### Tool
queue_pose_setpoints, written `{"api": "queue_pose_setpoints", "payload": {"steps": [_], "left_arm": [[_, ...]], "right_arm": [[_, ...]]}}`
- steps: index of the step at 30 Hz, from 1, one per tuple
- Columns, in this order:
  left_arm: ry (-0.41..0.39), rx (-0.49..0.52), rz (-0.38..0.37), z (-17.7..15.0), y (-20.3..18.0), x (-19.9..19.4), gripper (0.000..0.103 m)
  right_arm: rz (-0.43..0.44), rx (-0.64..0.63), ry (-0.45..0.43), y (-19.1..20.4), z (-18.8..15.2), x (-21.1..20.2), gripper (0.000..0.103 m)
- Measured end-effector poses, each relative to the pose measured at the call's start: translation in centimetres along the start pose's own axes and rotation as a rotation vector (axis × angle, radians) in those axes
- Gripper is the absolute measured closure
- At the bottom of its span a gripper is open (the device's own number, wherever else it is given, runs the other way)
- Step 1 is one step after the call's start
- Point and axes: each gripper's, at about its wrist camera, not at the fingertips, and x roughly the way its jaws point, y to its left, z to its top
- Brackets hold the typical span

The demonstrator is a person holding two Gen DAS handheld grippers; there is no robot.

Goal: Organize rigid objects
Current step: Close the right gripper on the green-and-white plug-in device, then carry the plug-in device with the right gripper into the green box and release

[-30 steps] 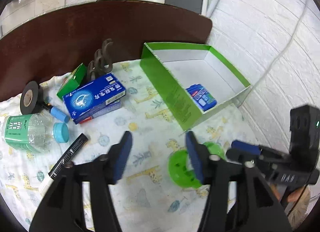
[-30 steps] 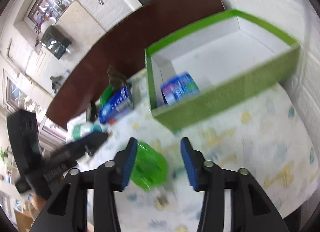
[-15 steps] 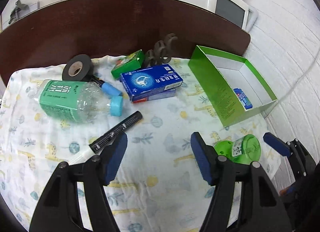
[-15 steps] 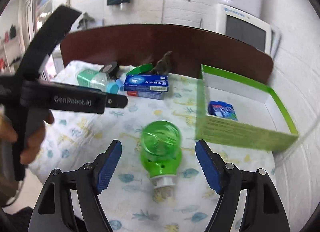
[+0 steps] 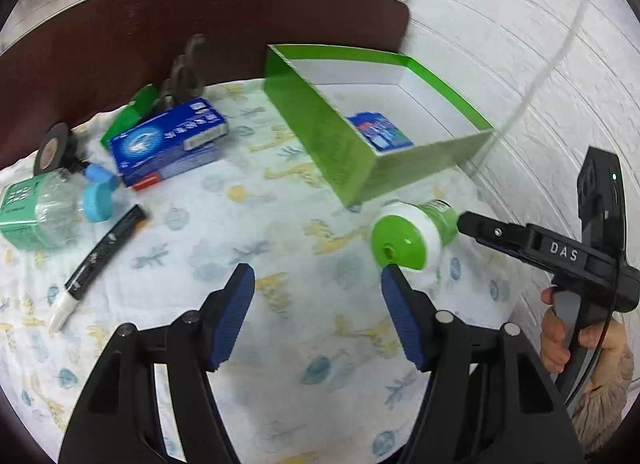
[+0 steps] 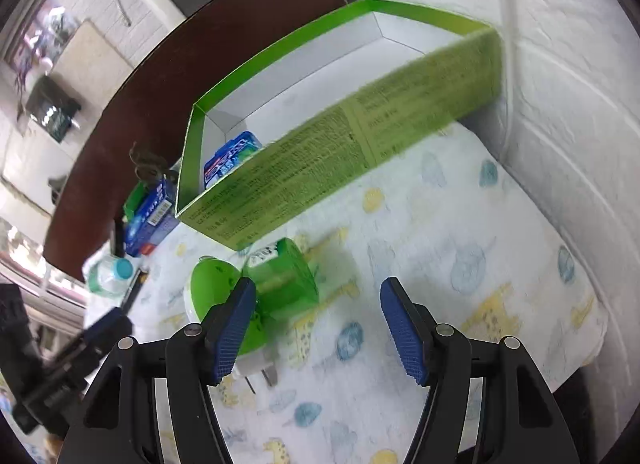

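A green and white plug-in device (image 5: 408,236) lies on its side on the patterned cloth, just in front of the green box (image 5: 340,144). In the right wrist view it (image 6: 276,284) lies beside my left fingertip, not between the fingers. My right gripper (image 6: 318,320) is open and empty; it shows in the left wrist view (image 5: 480,230) touching the device's right end. My left gripper (image 5: 318,300) is open and empty above the cloth. A blue packet (image 5: 380,130) lies inside the box (image 6: 320,168).
At left lie a blue carton (image 5: 168,146), a green carton (image 5: 128,116), a tape roll (image 5: 54,148), a plastic bottle (image 5: 44,208) and a black marker (image 5: 100,256). A dark board (image 5: 160,24) stands behind. A white brick wall (image 5: 540,84) runs along the right.
Both grippers have swung towards the green box. The right gripper has dropped low beside the green device, which now lies to the left of its fingers. Both stay open.
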Motion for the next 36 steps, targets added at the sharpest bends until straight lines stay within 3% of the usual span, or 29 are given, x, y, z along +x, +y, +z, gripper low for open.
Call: {"api": "queue_pose_setpoints", "payload": {"steps": [5, 9, 10, 12, 13, 17, 20, 23, 30, 36], "left_arm": [[0.033, 0.11, -0.005, -0.1, -4.7, 2.5, 0.038], [0.079, 0.098, -0.011, 0.4, -6.0, 5.0, 0.04], [0.091, 0.084, -0.015, 0.5, -6.0, 5.5, 0.042], [0.111, 0.064, -0.013, 0.8, -5.7, 6.3, 0.056], [0.121, 0.053, -0.028, 0.9, -5.5, 6.6, 0.056], [0.121, 0.019, -0.044, 1.5, -4.8, 6.9, 0.057], [0.12, 0.062, 0.005, 1.5, -5.5, 6.8, 0.058], [0.115, 0.078, 0.022, 1.6, -5.9, 6.6, 0.059], [0.048, 0.109, 0.026, 2.9, -6.8, 2.8, 0.06], [-0.016, 0.154, 0.032, 5.9, -7.7, 0.7, 0.06]], "right_arm": [[0.107, -0.068, -0.024, 0.2, 0.7, -0.8, 0.036], [0.146, -0.05, 0.031, 0.0, 1.5, 0.5, 0.036], [0.164, -0.042, 0.051, -0.1, 1.6, 1.0, 0.036], [0.203, -0.026, 0.082, -0.3, 1.4, 1.9, 0.036], [0.219, -0.017, 0.093, -0.4, 1.4, 2.3, 0.036], [0.266, -0.033, 0.11, -0.2, 1.4, 3.3, 0.048], [0.275, -0.044, 0.126, 0.1, 1.6, 3.7, 0.06], [0.261, -0.073, 0.127, 0.8, 1.4, 3.3, 0.06], [0.28, -0.119, 0.058, 2.2, 1.7, -0.1, 0.06], [0.298, -0.173, -0.031, 3.8, 3.8, -3.4, 0.06]]}}
